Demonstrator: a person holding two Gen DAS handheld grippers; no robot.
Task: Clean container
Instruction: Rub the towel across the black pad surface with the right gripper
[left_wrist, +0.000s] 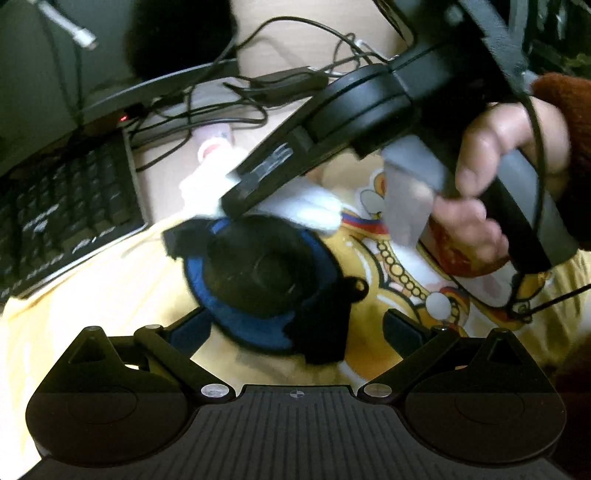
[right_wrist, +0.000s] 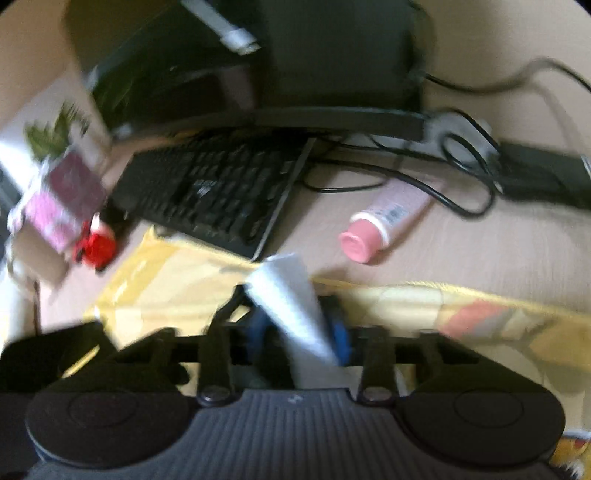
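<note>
Round black container (left_wrist: 258, 269), blue-rimmed, between spread left claw (left_wrist: 295, 332); right claw (left_wrist: 236, 199) pinching white tissue (left_wrist: 306, 210).

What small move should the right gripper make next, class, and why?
Probably draw the white tissue inward across the black container: the right gripper holds it at the far blue rim, off the dark middle.
</note>
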